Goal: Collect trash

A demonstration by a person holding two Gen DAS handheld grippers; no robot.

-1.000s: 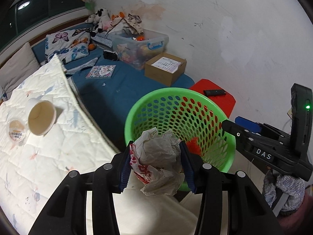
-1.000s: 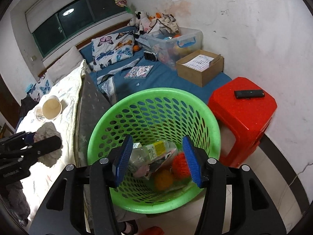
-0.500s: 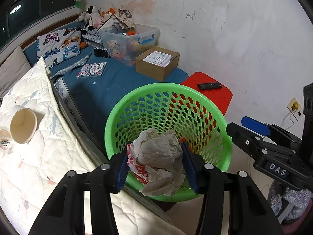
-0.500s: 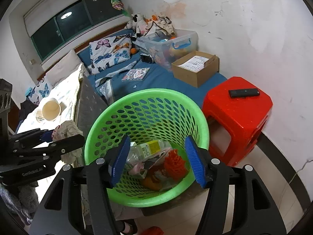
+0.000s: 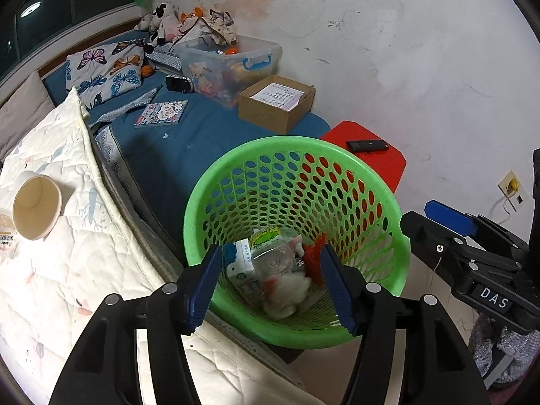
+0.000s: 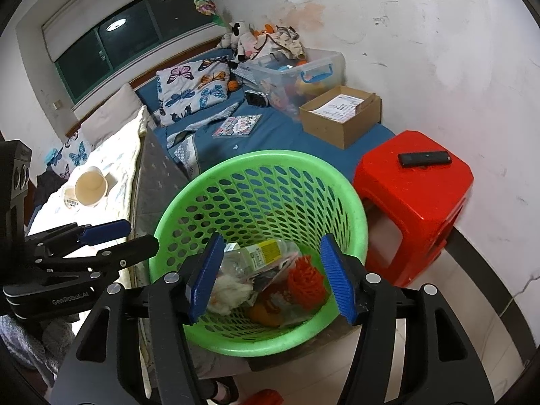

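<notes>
A green perforated basket (image 5: 293, 145) stands beside the bed; it also shows in the right wrist view (image 6: 260, 158). Inside lie a crumpled paper wad (image 5: 287, 290), a plastic bottle (image 5: 270, 246), a carton (image 5: 241, 263) and a red mesh piece (image 6: 305, 281). My left gripper (image 5: 270, 283) is open and empty just above the basket's near rim. My right gripper (image 6: 270, 275) is open and empty over the basket from the other side. A paper cup (image 5: 37, 207) and a small lid (image 5: 5, 233) lie on the white quilt.
A red stool (image 6: 415, 182) with a black remote (image 6: 423, 158) stands right of the basket against the wall. A cardboard box (image 5: 276, 104), a clear toy bin (image 5: 229, 60), a booklet (image 5: 162, 113) and butterfly pillows (image 5: 104, 67) are on the blue bed.
My left gripper opened and the crumpled paper wad fell into the basket. The right gripper stayed open over the basket and drew back slightly.
</notes>
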